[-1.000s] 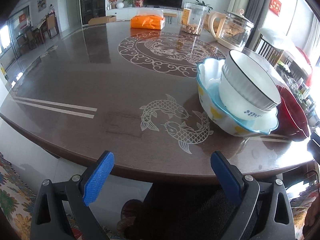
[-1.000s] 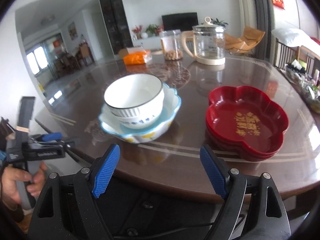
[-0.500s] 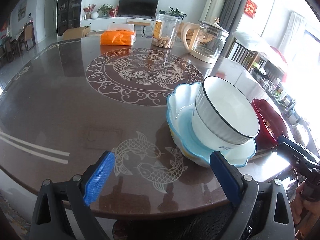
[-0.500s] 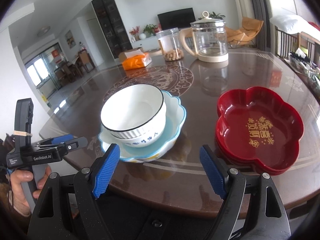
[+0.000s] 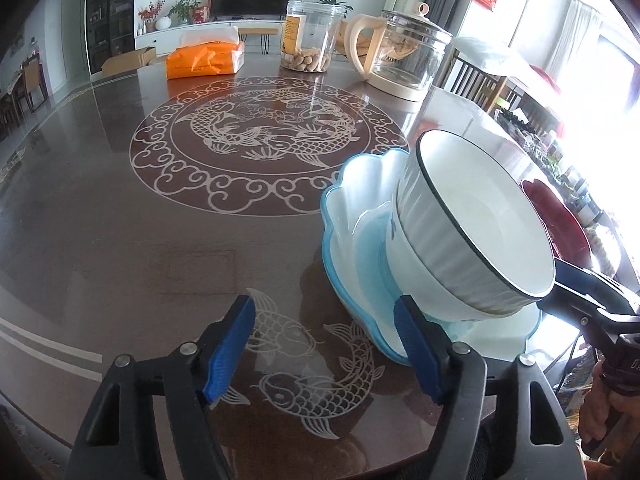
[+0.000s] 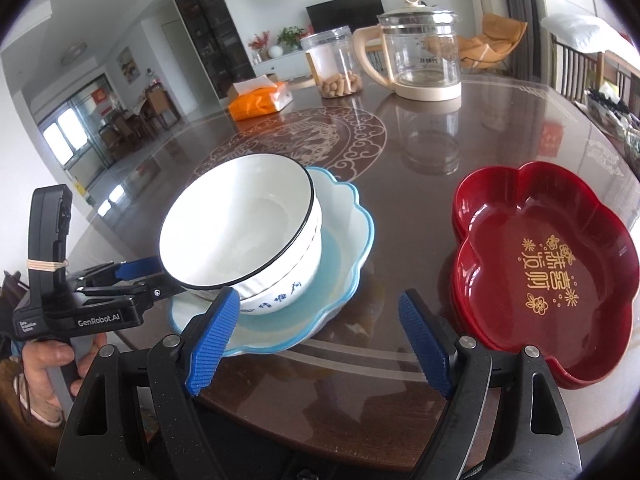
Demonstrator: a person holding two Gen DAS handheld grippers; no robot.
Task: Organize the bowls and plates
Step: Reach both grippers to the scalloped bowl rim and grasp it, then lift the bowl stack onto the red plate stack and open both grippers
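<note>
A round brown table [image 5: 120,208] lies bare at left. Near its lower-right edge, a blue plate [image 6: 344,248] carries a white bowl [image 6: 240,232] tipped toward the camera; red trays [image 6: 548,264] sit right. Left tool [image 5: 324,352], closing, spans nothing; right tool [image 6: 312,340] gapes empty.

The left wrist view looked down from the near table [image 5: 120,208] edge, close over the fish inlay, with the white bowl [image 5: 480,232] at its right. The right wrist view faced the same way from further right, close above the red plates [image 6: 544,264]. Both shared the white bowl, the blue dish [image 6: 344,248], the kettle [image 5: 404,56] and the jar [image 6: 336,64]; each caught the other gripper at its edge.
</note>
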